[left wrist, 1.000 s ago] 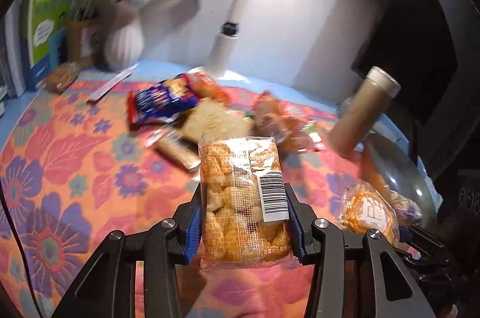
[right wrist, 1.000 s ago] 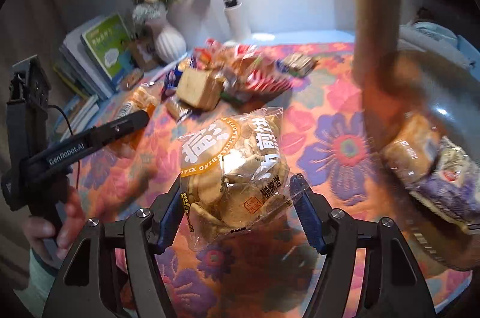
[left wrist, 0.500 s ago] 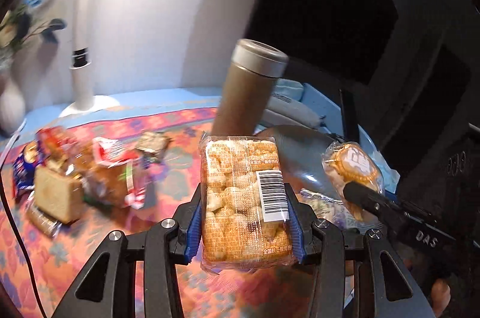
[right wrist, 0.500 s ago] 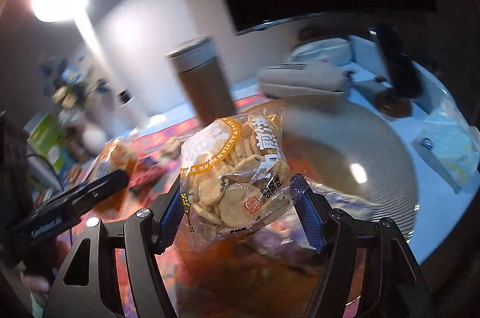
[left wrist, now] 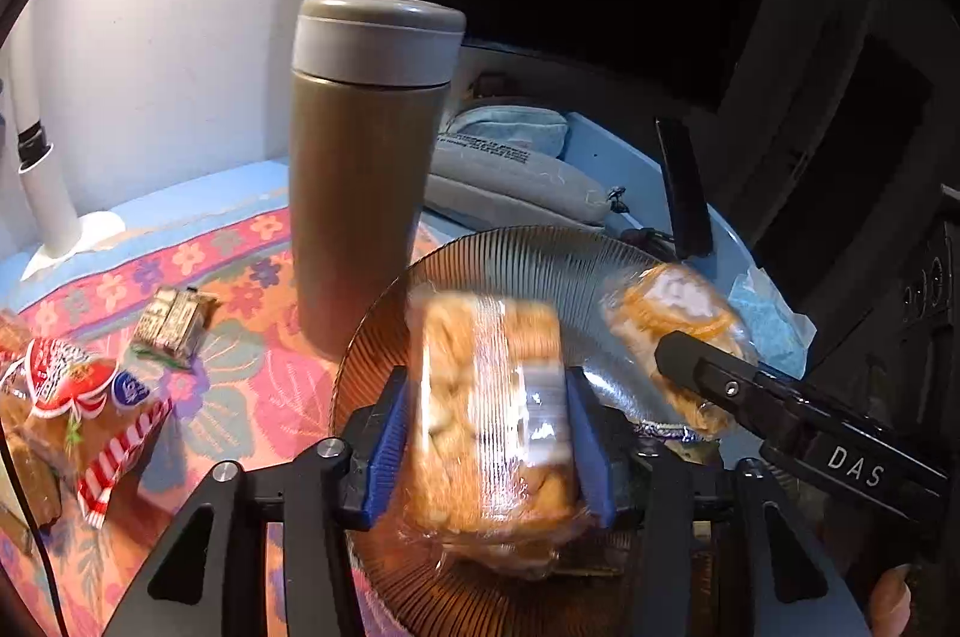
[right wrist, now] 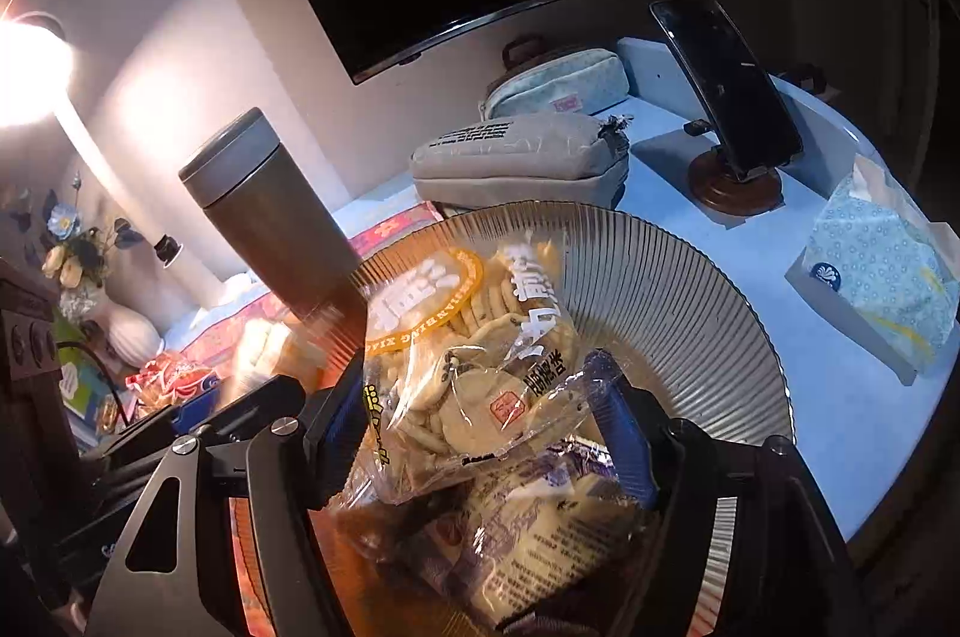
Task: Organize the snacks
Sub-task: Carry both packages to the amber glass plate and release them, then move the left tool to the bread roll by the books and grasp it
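My left gripper (left wrist: 489, 433) is shut on a clear pack of golden puffed crackers (left wrist: 489, 415), blurred by motion, held over the ribbed glass plate (left wrist: 528, 259). My right gripper (right wrist: 480, 427) is shut on a clear bag of round rice crackers (right wrist: 462, 355) with an orange label, held over the same plate (right wrist: 678, 301). That bag also shows in the left wrist view (left wrist: 672, 313), with the right gripper's finger (left wrist: 708, 373) in front of it. A purple-printed snack pack (right wrist: 540, 517) lies in the plate under the bag.
A tall brown thermos (left wrist: 363, 169) stands just left of the plate. Loose snacks, a red-white pack (left wrist: 78, 397) and a small bar (left wrist: 174, 325), lie on the floral cloth. Grey pouches (right wrist: 522, 156), a phone on a stand (right wrist: 726, 96) and a tissue pack (right wrist: 876, 265) sit beyond.
Both grippers swung right from the snack pile to over the plate, still holding their packs, and have come lower over it. The left pack now looks blurred.
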### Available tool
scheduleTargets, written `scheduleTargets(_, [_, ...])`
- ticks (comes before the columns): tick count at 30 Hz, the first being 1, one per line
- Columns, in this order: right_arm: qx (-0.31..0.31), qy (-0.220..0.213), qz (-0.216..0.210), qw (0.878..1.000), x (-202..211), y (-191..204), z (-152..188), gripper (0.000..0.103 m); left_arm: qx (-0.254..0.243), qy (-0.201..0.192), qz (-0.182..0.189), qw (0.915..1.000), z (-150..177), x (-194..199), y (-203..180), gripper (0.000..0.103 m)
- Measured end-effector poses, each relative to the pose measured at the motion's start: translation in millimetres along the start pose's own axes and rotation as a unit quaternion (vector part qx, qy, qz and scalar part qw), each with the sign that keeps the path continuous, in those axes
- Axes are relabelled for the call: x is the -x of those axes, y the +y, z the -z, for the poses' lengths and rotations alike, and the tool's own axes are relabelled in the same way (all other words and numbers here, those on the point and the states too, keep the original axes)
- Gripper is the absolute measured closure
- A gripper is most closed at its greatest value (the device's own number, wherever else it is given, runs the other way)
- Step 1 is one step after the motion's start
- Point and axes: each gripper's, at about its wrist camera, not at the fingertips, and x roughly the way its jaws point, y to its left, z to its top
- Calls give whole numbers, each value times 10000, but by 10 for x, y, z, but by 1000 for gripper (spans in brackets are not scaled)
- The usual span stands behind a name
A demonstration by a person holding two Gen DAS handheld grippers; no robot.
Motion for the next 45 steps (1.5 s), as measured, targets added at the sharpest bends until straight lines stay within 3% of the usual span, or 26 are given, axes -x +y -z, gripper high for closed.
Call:
scheduleTargets(2, [-47,53,-15,10000,-26,-28,-20,31,-2,-113,-1,9999,2,35,8,27])
scheduleTargets(3, [-79,53,-45,9999,-25,-45,-14,30,7,-220,-44,9997,14,71,25,25])
scheduleTargets(14, [10,20,-198,9998,131,63,93,30,147,-327,-176,9992,165,396,247,25])
scheduleTargets(22, [554,-32,-509,9972,300,608,262,28,246,-460,-326,9981,316,746,432,25])
scheduleTargets(28, [1160,111,-749,9904,258,1189,455,26,587,-670,-577,9944,455,1136,816,25])
scheduleTargets(36, [1744,542,-1129,9767,36,1929,715,26,1202,-916,-1127,9821,699,1738,1626,25])
scheduleTargets(45, [2047,1021,-1379,9637,-337,2475,951,26,1666,-1216,-2231,9527,893,2657,2584,25])
